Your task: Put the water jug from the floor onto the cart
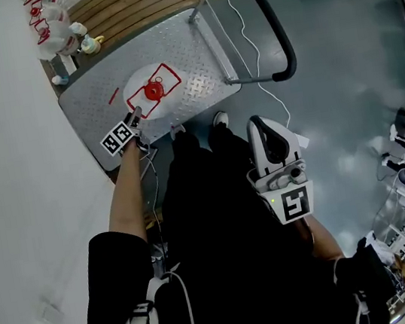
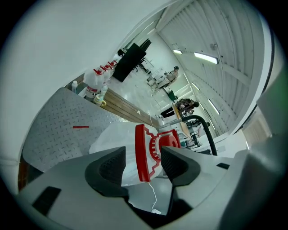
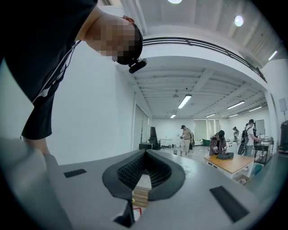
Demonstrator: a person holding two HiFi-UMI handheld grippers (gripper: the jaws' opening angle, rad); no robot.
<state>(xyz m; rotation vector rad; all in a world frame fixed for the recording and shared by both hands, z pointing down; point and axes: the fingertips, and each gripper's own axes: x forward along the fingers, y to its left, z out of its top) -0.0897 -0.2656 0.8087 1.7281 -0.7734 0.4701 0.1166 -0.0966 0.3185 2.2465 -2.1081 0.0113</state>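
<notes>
The water jug sits on the cart's deck, with the left gripper just beside it at seven o'clock, the cart's handle at three, a cluster of bottles beyond the deck at eleven, and the right gripper well apart at five.

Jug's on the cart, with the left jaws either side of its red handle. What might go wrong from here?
1. The left gripper has its jaws apart with the red handle between them; a skewed pull-back might hook it and drag or tip the water jug.
2. The jug sits unbraced on the bare metal deck of the cart; it may slide if the cart rolls.
3. A white cable trails past the cart near the person's shoes, a possible snag.
</notes>
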